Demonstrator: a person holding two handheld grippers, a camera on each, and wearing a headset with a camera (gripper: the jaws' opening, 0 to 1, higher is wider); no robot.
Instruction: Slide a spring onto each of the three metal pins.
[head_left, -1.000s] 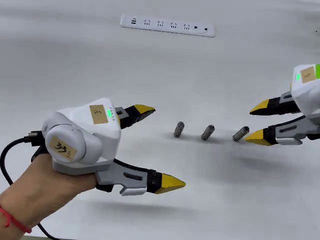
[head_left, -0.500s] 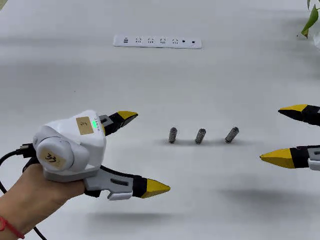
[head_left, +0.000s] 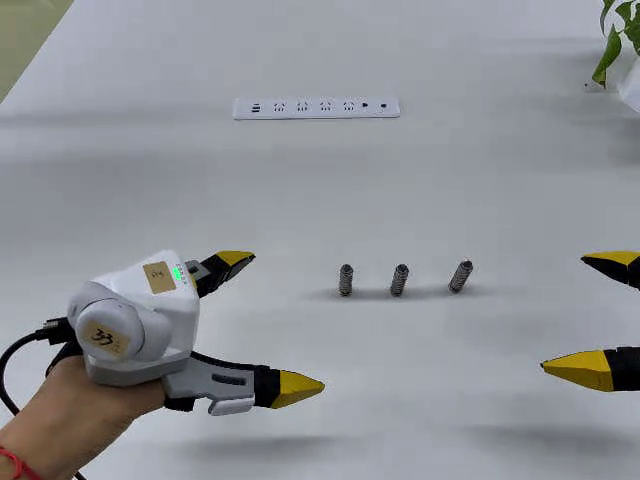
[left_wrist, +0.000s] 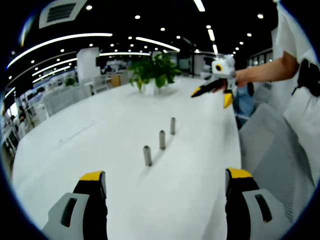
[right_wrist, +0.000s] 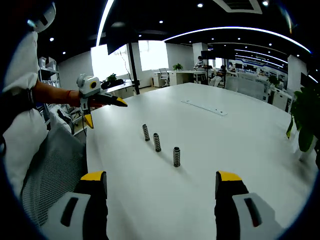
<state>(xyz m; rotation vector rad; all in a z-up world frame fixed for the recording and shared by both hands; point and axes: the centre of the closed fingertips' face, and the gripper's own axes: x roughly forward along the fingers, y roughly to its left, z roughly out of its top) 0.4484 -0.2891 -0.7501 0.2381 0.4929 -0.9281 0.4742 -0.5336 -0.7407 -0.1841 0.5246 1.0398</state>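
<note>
Three short metal pins stand in a row on the white table, left pin (head_left: 345, 279), middle pin (head_left: 399, 279), right pin (head_left: 460, 275). Each has a coil spring wound around it. My left gripper (head_left: 270, 322) hovers left of the row, open and holding nothing. At the frame's right edge my right gripper (head_left: 585, 315) is also open and holding nothing. In the left gripper view the pins (left_wrist: 162, 139) stand ahead of the left gripper (left_wrist: 165, 177), with the right gripper (left_wrist: 215, 87) beyond. In the right gripper view the sprung pins (right_wrist: 157, 142) stand ahead of the right gripper (right_wrist: 162, 177).
A white power strip (head_left: 316, 108) lies at the far side of the table (head_left: 150, 180). A potted plant (head_left: 615, 40) stands at the far right corner. Office desks and ceiling lights lie beyond in both gripper views.
Both grippers have drawn back from the pin row, the left one to the left and the right one to the right. The head camera has tilted, so the whole scene sits differently.
</note>
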